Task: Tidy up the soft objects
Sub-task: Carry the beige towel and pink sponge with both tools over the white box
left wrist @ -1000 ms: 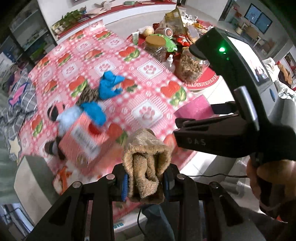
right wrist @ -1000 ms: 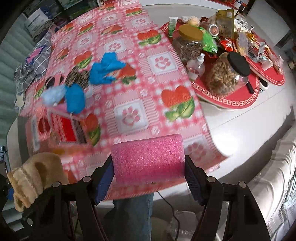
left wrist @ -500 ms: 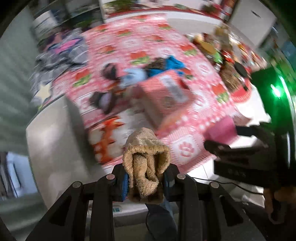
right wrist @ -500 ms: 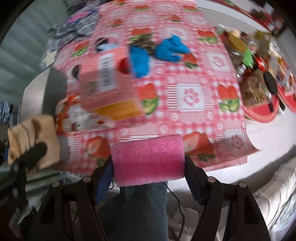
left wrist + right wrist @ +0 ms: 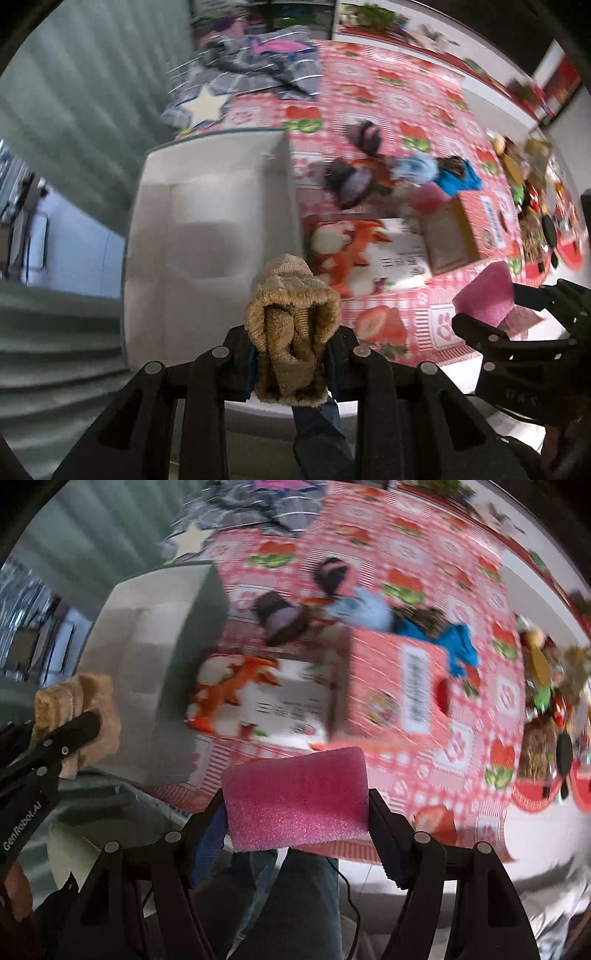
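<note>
**Both tongs loaded over the table edge**

My left tongs (image 5: 291, 354) are clenched on a rolled tan sock (image 5: 291, 332); the pads squeeze it from both sides and its folded top stands up between them. My right tongs (image 5: 297, 812) grasp a pink foam block (image 5: 295, 797) across its width, jaws wide but pressing on both ends. In the left view the right tongs and the block show at the right edge; in the right view the left tongs and the sock show at the left edge.

Below both is a table under a pink checked cloth (image 5: 454, 746) with strawberries and paw prints. On the cloth lies a pink carton (image 5: 399, 686) with an open flap printed in white and orange. Just behind it lie more soft things, blurred: a dark sock (image 5: 280, 622), a pale blue one (image 5: 358, 607), a bright blue one (image 5: 458, 646). Left of the cloth is a white box (image 5: 207, 229). At the far right stand jars and snack packets (image 5: 546, 709) on a red mat. My jeans (image 5: 295, 904) show beneath the tongs.
</note>
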`<state>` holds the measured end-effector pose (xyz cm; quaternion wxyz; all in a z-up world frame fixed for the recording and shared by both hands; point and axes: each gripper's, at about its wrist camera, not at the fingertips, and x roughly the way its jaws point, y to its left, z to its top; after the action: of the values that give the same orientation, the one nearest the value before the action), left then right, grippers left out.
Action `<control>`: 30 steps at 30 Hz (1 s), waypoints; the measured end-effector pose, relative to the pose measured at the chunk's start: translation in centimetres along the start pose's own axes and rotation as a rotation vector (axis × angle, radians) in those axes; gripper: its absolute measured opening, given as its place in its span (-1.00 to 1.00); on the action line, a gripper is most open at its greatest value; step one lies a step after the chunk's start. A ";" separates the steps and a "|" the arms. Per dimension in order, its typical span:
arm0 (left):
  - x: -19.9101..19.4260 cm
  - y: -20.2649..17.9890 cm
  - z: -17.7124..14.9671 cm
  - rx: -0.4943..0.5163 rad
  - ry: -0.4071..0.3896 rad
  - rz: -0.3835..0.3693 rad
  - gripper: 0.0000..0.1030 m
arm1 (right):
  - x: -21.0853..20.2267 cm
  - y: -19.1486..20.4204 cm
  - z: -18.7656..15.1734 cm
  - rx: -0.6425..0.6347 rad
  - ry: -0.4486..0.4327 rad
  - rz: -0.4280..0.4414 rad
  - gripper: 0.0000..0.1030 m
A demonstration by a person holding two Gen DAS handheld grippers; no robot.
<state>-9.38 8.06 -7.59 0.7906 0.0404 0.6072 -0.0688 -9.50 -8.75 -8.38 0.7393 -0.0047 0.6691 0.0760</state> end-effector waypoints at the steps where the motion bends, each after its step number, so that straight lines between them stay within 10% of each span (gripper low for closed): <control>1: 0.1 0.8 -0.2 -0.025 0.003 0.003 -0.39 | 0.1 0.9 0.5 -0.023 0.002 0.002 0.41; 30: 6.5 12.8 -0.9 -0.282 0.122 0.077 -0.39 | 3.3 15.3 8.2 -0.336 0.025 0.133 0.41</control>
<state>-6.61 20.50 -14.36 0.7521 -0.0436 0.6557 0.0499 -2.92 7.59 -9.37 0.7129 -0.0848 0.6551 0.2354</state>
